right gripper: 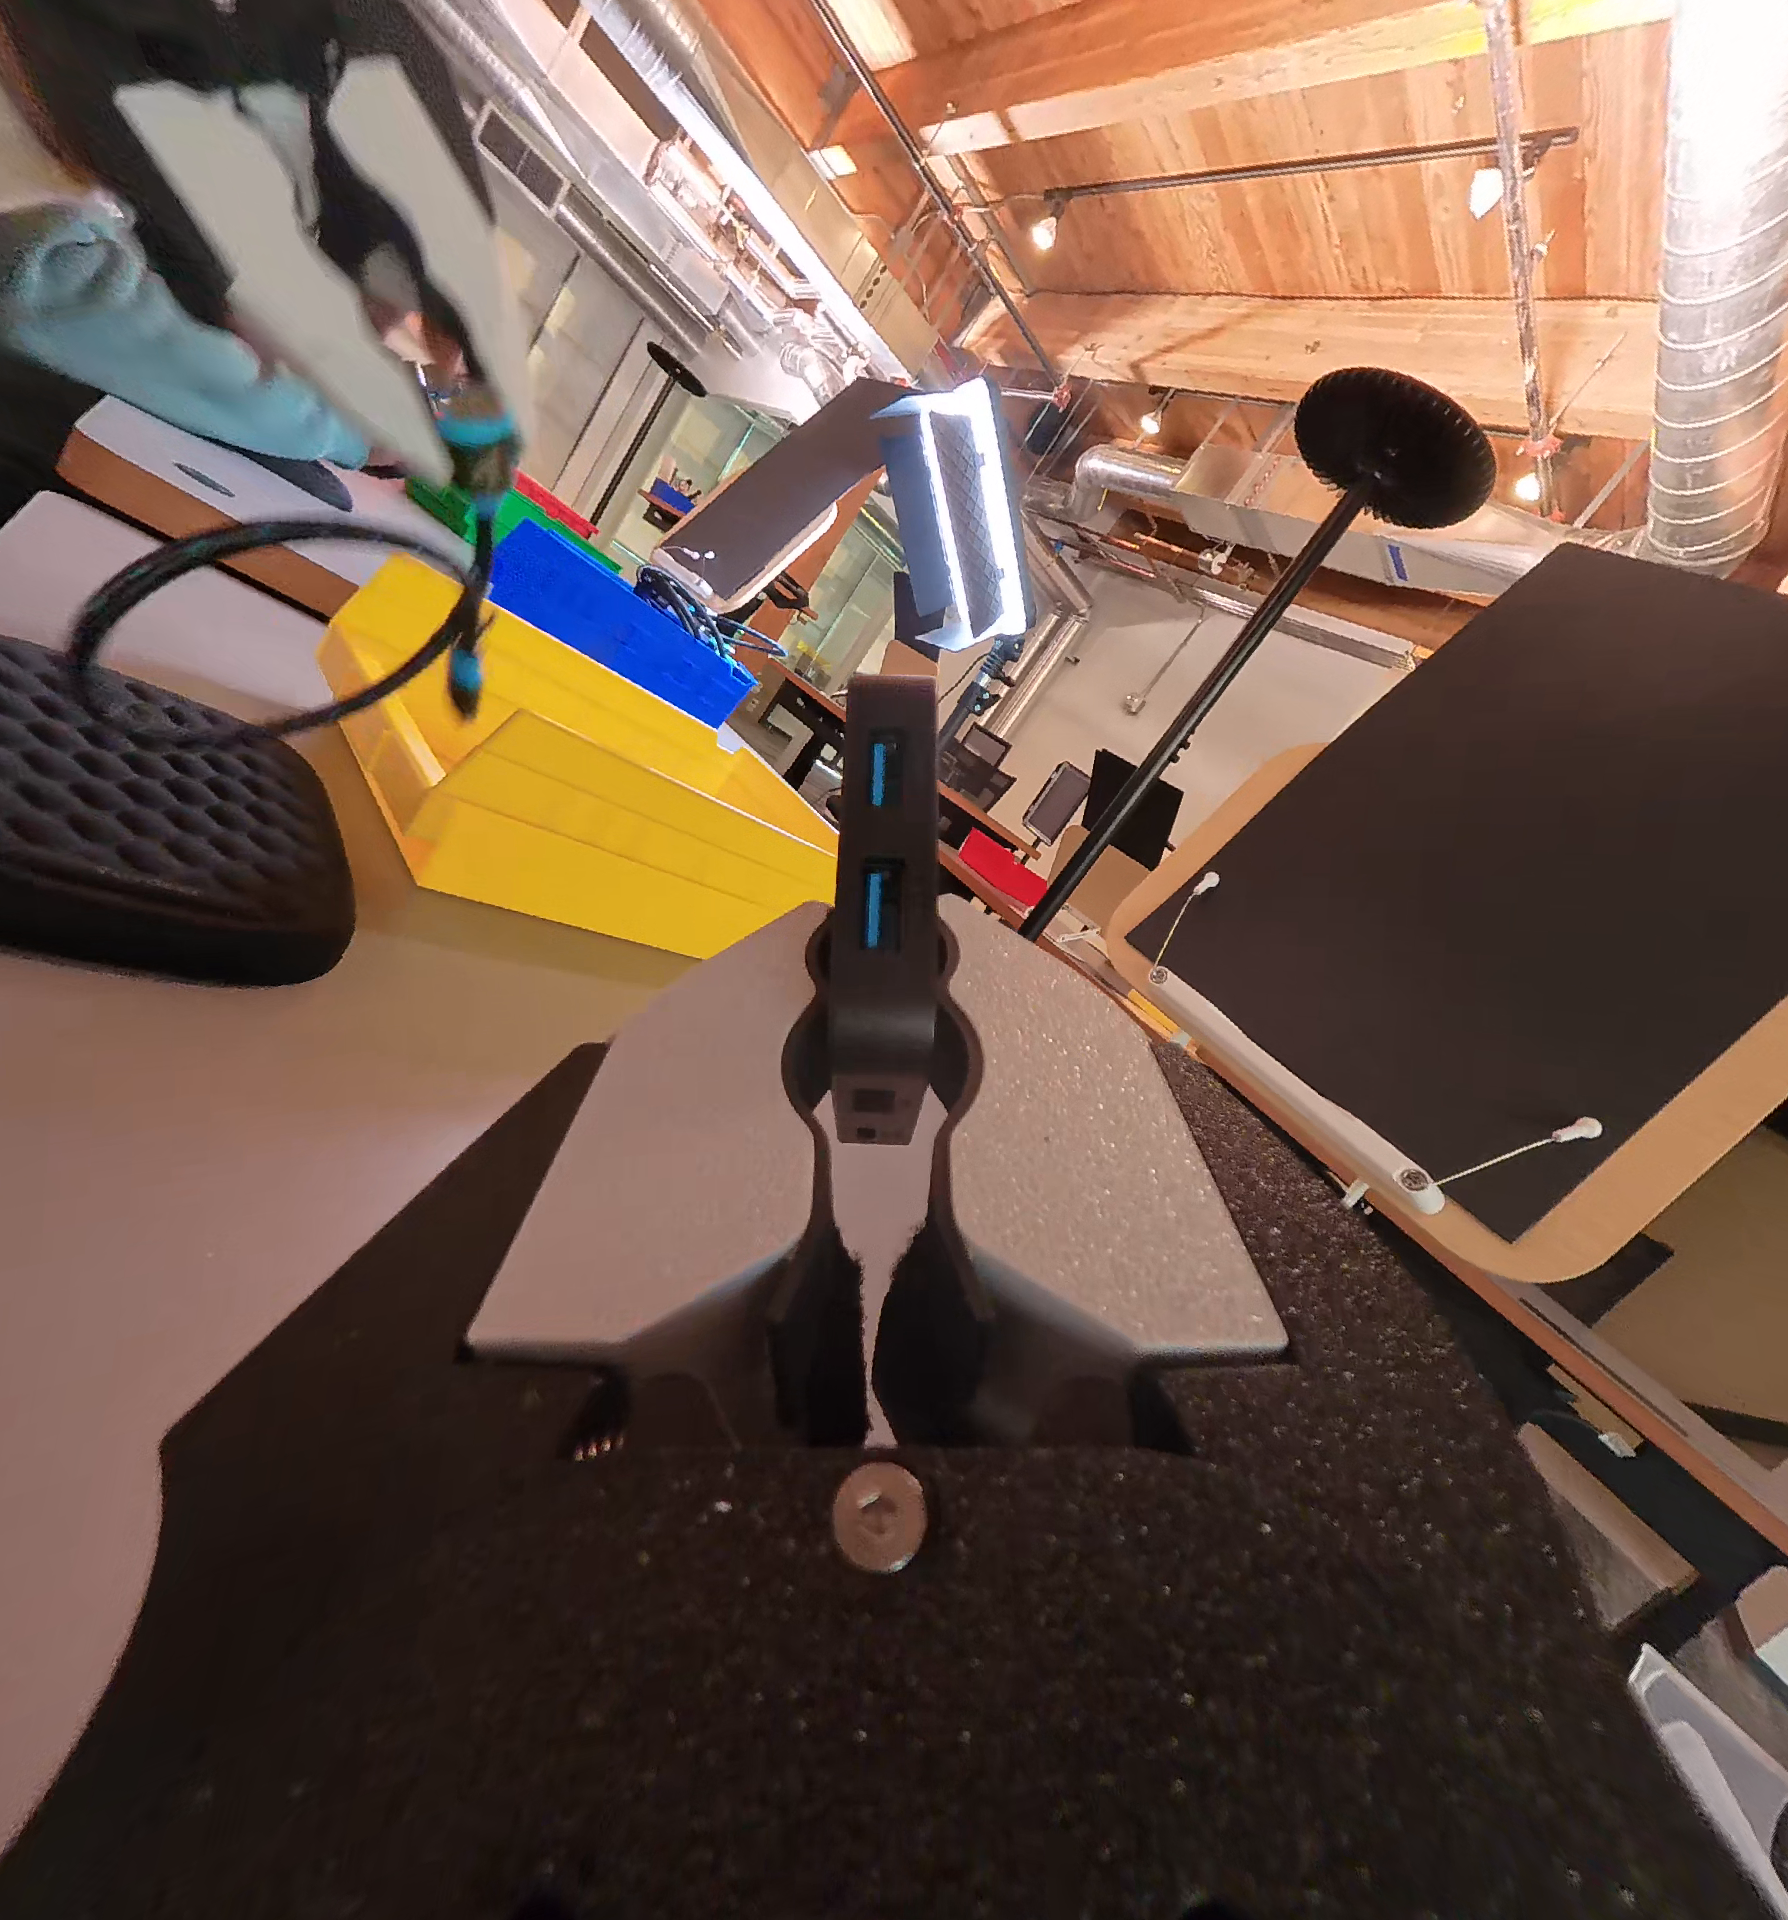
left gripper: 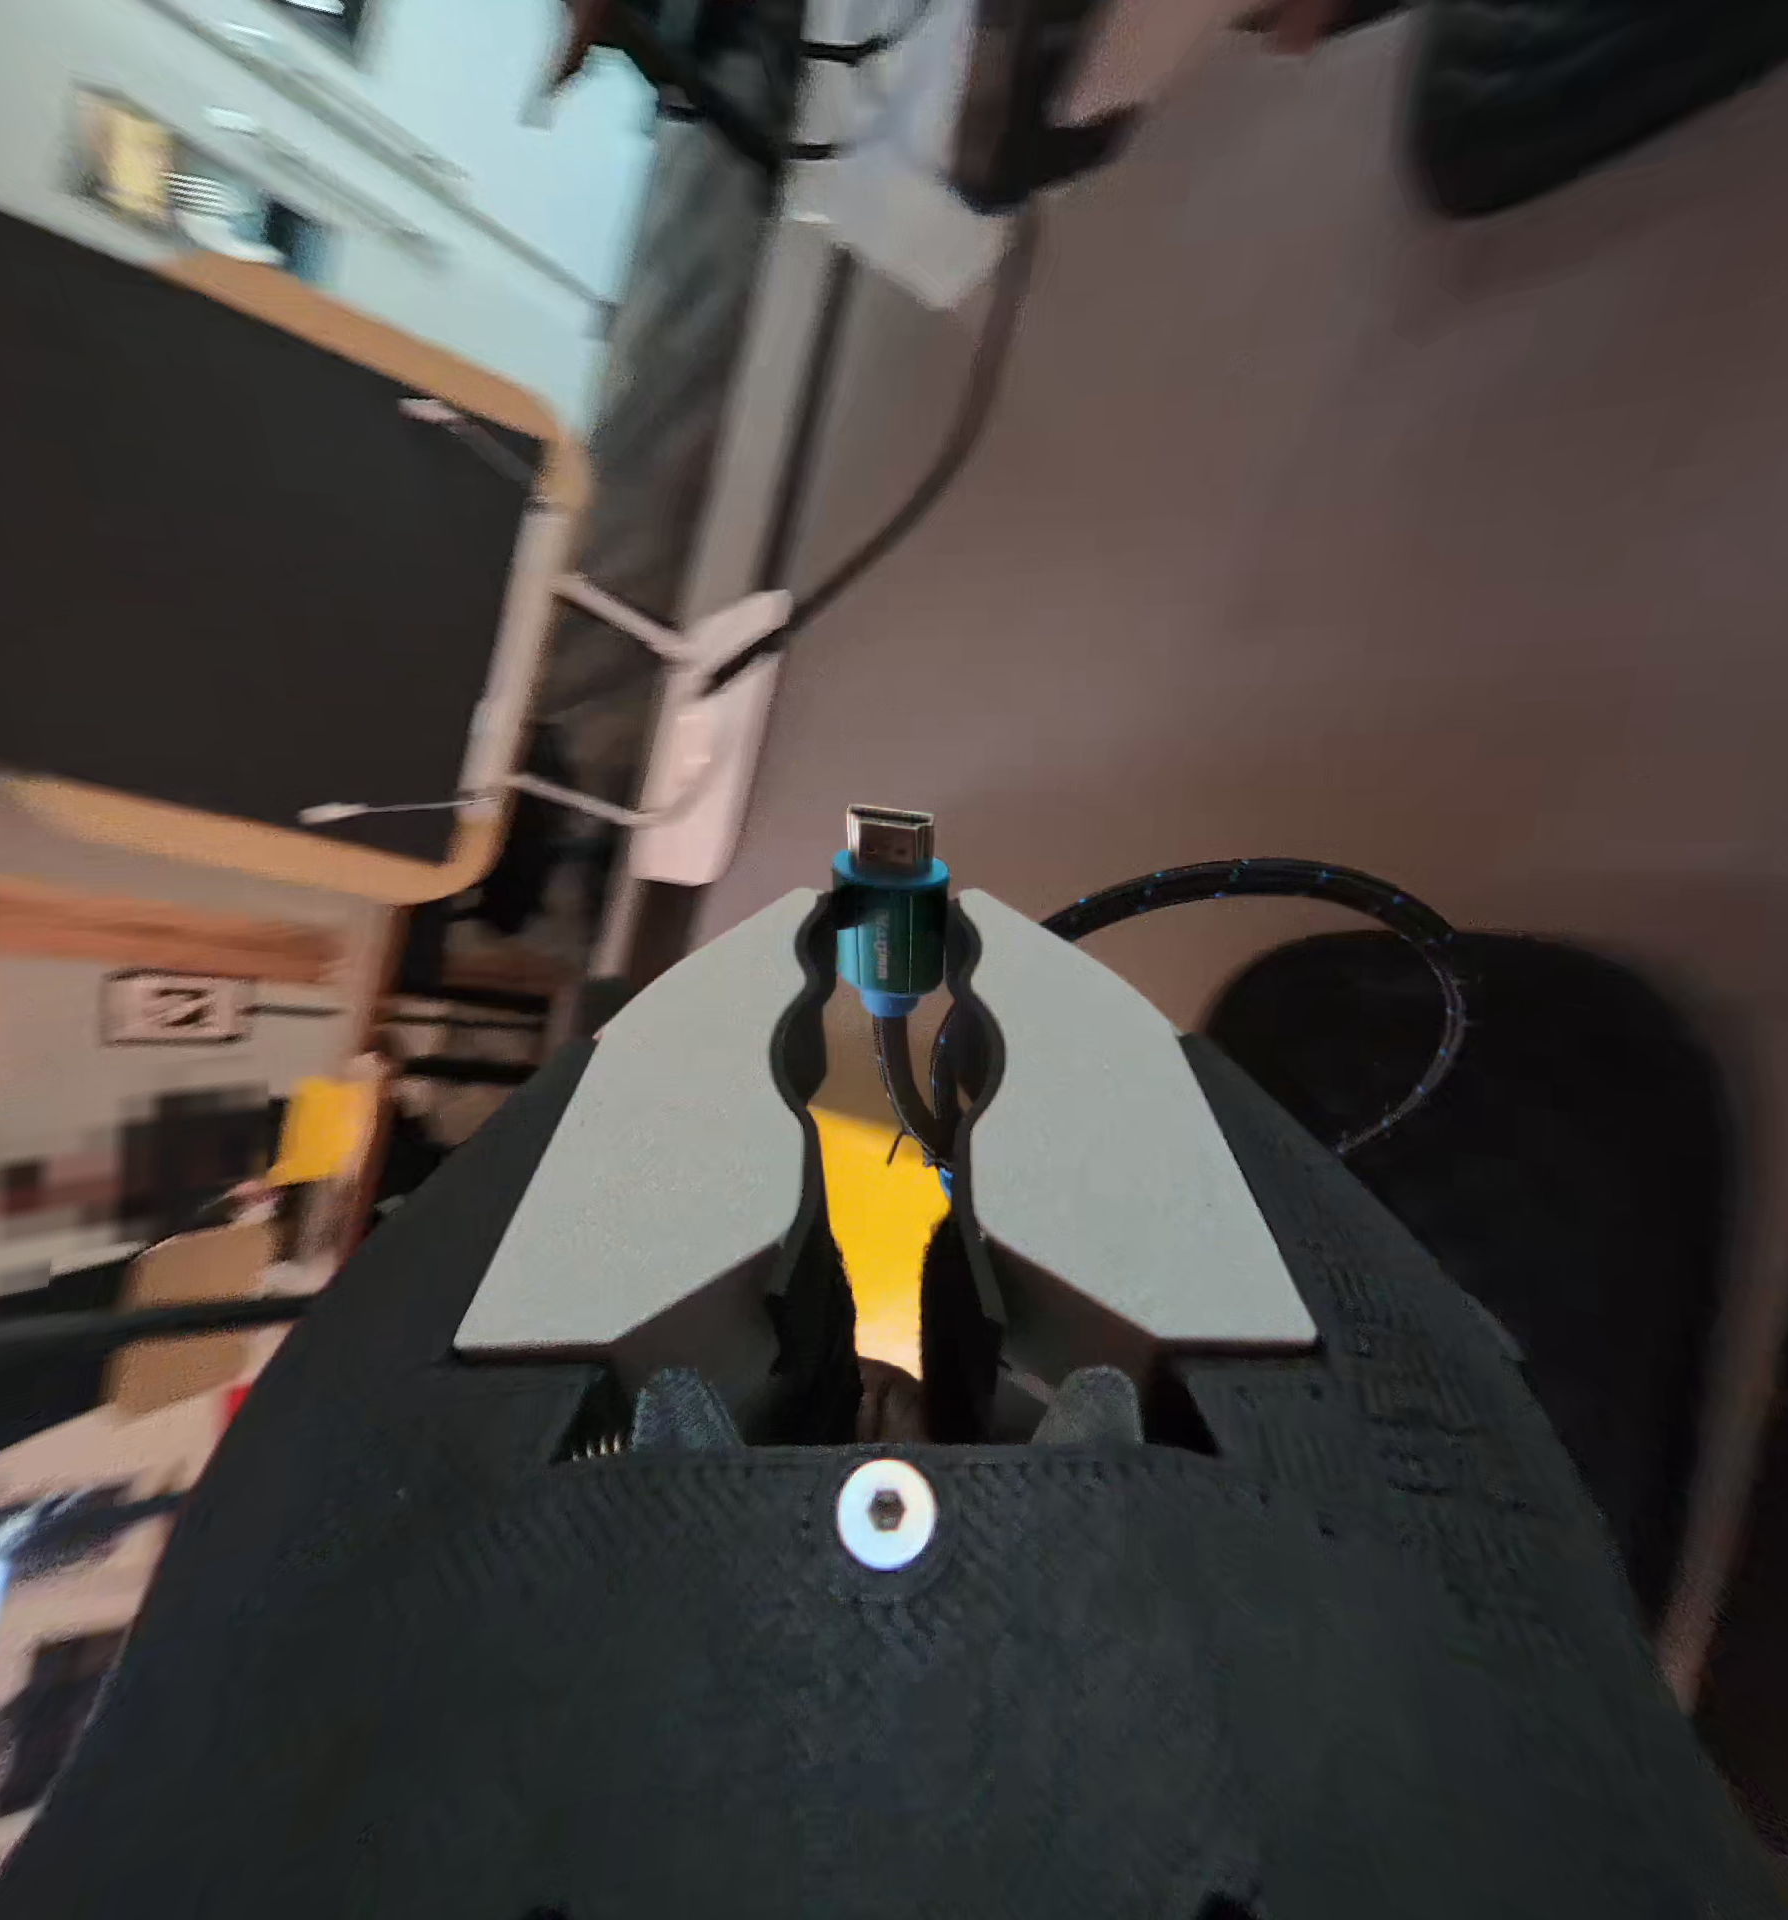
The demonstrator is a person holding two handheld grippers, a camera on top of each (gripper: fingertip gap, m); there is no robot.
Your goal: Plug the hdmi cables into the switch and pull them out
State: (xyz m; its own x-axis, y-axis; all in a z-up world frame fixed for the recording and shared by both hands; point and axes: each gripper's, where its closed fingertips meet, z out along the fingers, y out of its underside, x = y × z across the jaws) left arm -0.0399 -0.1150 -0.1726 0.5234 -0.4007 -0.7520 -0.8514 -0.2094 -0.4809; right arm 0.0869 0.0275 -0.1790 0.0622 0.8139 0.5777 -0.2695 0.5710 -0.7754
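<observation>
HDMI plug point(left gripper: 888, 914) is clamped in left claw point(left gripper: 888, 935), metal tip exposed forward for insertion. Switch point(right gripper: 885, 914) is pinched in right claw point(right gripper: 885, 997), ports showing; both raised above desk point(right gripper: 194, 1091), apart, unplugged.

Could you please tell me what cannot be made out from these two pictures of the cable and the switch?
- Left wrist view: the switch is out of frame; the background is smeared by motion.
- Left wrist view: the cable runs behind the left tool, so its far end is hidden.
- Right wrist view: the switch shows one side with two blue sockets; its other sides are turned away or covered by the right tool.
- Right wrist view: the plug is blurred.
</observation>
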